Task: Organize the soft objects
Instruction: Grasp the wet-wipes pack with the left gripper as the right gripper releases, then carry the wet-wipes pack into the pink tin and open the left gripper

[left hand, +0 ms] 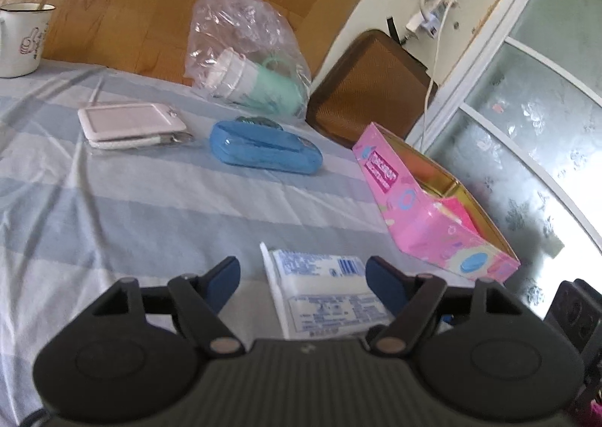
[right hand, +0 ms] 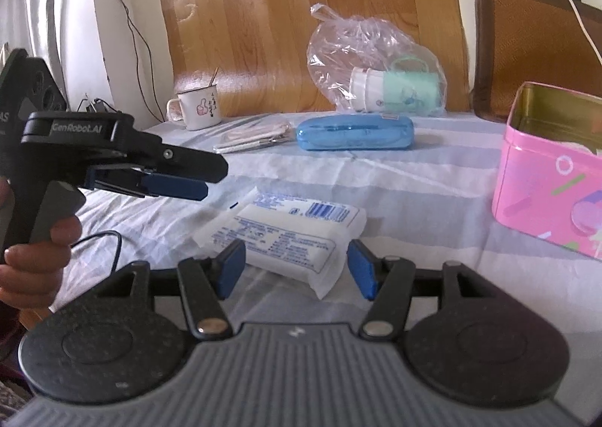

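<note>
From the left wrist, the left gripper (left hand: pixel 303 272) stands wide, empty, the white tissue pack (left hand: pixel 323 287) lying between its pads at 6 o'clock; the open pink tin (left hand: pixel 432 208) at 3 o'clock likely awaits it. From the right wrist, the right gripper (right hand: pixel 295 269) spreads wide over the pack, perhaps ready to grasp; its print is unreadable, the tin's right side cut off.

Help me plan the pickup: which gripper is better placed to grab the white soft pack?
Probably the right gripper: its open fingers already straddle the white soft pack low over the cloth. The left gripper hovers above the pack's far end, though its own view also frames the pack.
</note>
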